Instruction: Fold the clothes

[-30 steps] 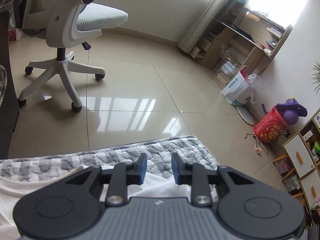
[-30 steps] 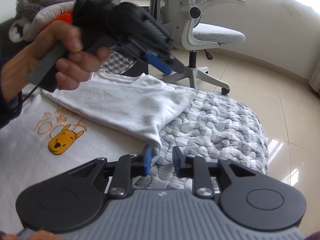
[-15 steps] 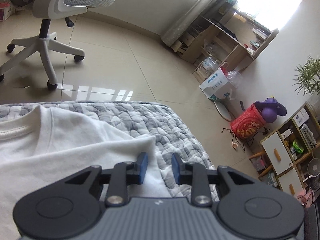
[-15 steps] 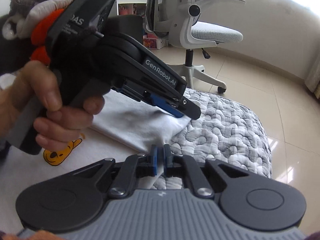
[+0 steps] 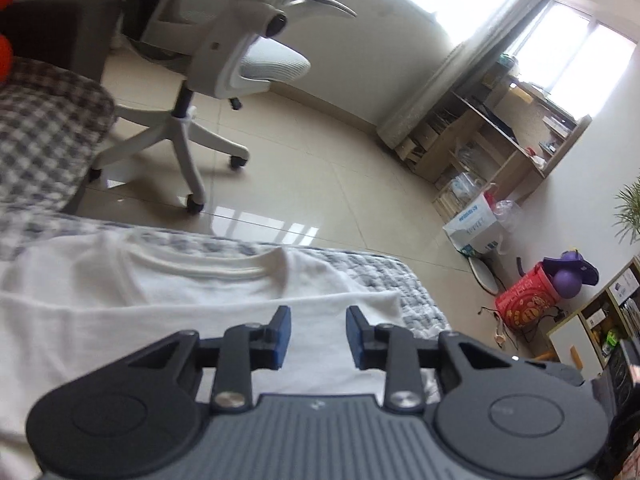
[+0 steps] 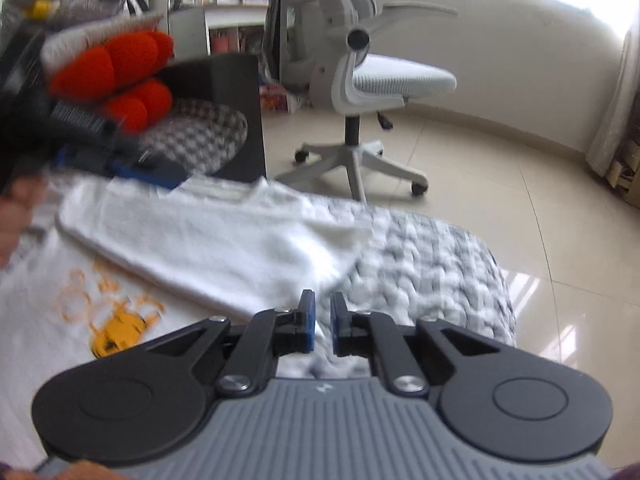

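Ahead, my left gripper is opening, nothing pinched, over the white T-shirt spread to the quilt's far edge. Meanwhile my right gripper is parting from a narrow gap; whether its pads still touch the folded sleeve I cannot tell.

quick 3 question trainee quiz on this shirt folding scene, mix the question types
1. True or false: the white T-shirt has a sleeve folded over its body.
2. What colour is the cartoon print?
3. The shirt lies on: A) bare floor B) grey quilted cover C) office chair

Key: 1 true; 2 yellow-orange; 3 B
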The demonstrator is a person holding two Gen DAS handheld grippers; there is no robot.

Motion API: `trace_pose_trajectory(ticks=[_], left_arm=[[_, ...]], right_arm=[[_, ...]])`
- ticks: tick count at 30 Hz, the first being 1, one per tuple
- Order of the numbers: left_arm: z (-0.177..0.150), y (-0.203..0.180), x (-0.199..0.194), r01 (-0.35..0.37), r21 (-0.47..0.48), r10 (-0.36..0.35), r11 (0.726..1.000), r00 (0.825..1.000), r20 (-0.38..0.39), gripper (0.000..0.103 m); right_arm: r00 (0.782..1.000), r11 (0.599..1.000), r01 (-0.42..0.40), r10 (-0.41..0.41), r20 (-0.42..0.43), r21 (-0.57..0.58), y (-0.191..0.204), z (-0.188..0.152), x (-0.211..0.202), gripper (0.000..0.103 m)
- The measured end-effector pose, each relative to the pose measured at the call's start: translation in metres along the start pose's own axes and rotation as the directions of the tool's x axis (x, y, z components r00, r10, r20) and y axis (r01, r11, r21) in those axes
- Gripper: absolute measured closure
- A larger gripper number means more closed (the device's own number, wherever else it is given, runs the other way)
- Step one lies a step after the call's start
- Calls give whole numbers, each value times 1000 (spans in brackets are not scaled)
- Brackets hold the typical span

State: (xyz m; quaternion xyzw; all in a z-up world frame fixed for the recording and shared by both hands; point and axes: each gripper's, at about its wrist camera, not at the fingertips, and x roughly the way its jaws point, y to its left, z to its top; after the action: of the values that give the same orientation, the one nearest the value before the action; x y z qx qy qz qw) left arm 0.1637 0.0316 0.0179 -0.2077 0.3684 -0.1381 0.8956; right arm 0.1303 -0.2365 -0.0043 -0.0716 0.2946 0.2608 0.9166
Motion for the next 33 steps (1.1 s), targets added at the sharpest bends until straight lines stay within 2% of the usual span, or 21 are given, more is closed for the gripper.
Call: trace_pose_trajectory(ticks=[3,7,8,10,13,15,16,21,24,27,29,30,33], left_arm=[[-16,28,-31,-56,-61,57,997,998,13,70],[-33,64,-47,-162,-115,166,980,986,29,70],[-35,71,-47,-205,-114,210,972,977,31,70],[-36,90,-41,-236,-121,240,964,971,20,71],[-32,109,-43,-183,-173,190,968,982,25,73],[-30,108,-45,-175,-182,183,968,983,27,71],[-30,107,-46,-175,-181,182,968,983,26,71],[-31,112,-58,-158,-202,169,967,985,37,70],[-34,116,-55,-166,-191,174,967,984,23,70],[-35,118,-53,-162,-185,168,969,986,18,70],[-33,119,-58,-154,-205,161,967,987,20,70],[-31,119,-62,-152,-210,161,966,987,28,70],[-28,121,-74,-161,-223,178,961,982,58,67]], right_arm=[[999,1000,-2,1,41,21,12,11,6,94],[996,998,55,-54,-77,14,22,2,48,95],[995,998,68,-68,-76,5,23,-3,52,96],[996,996,58,-54,-72,62,14,-4,51,98],[994,988,67,-55,-89,140,7,3,54,99],[992,991,98,-90,-88,87,18,6,54,98],[991,992,109,-104,-86,66,23,7,53,94],[994,991,101,-99,-37,82,39,22,46,86],[988,989,136,-132,-86,51,48,21,58,86],[978,983,182,-178,-107,33,47,13,65,96],[973,975,222,-219,-70,30,50,19,55,96],[970,970,242,-241,-45,30,53,24,48,90],[974,973,223,-224,28,58,69,35,23,87]])
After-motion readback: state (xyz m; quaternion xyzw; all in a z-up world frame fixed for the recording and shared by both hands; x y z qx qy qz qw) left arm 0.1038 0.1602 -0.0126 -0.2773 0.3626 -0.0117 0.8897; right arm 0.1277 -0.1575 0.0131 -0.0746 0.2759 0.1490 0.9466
